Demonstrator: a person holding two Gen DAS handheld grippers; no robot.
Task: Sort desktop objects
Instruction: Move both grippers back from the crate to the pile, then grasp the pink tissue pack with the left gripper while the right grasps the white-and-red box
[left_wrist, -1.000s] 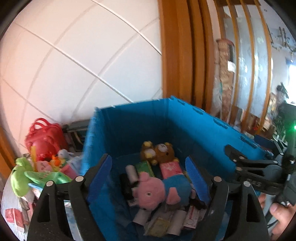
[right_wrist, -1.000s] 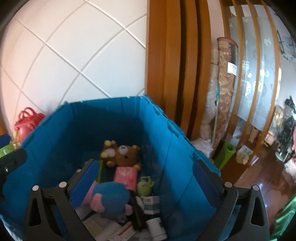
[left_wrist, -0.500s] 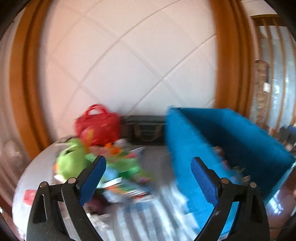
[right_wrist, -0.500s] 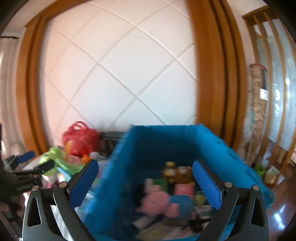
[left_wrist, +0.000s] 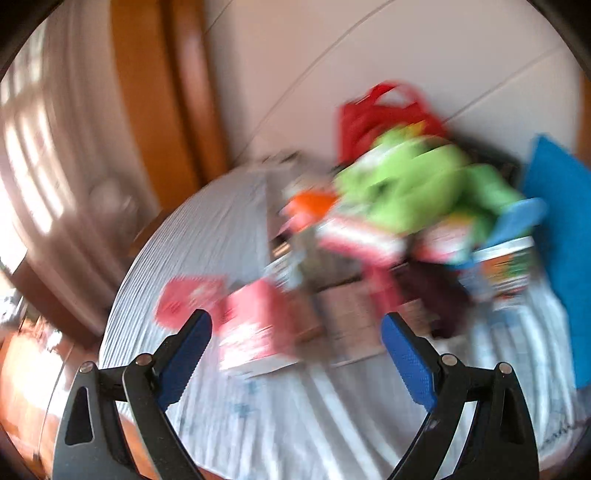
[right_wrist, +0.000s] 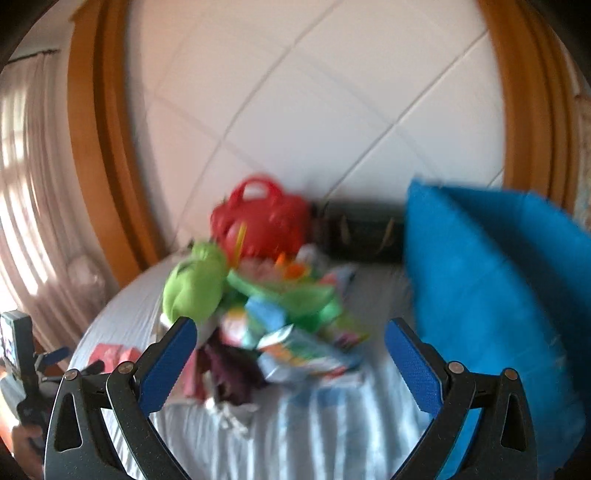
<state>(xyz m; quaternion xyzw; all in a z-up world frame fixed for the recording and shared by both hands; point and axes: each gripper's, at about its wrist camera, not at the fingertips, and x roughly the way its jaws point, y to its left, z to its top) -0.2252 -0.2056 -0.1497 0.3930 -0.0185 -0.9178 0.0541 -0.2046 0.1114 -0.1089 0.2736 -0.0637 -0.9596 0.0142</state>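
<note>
Left gripper (left_wrist: 295, 354), fingers spread wide and empty, is pointing down at the flat red-and-white carton (left_wrist: 255, 332) lying just ahead between them on the striped-cloth bench (left_wrist: 207, 236), nearer than the right gripper (right_wrist: 290, 354), likewise open and empty.

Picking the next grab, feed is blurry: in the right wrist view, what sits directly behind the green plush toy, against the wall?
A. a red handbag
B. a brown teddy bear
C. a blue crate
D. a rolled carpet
A: the red handbag with looped handles stands just behind the green plush toy; the blue crate stands off to the right.
</note>
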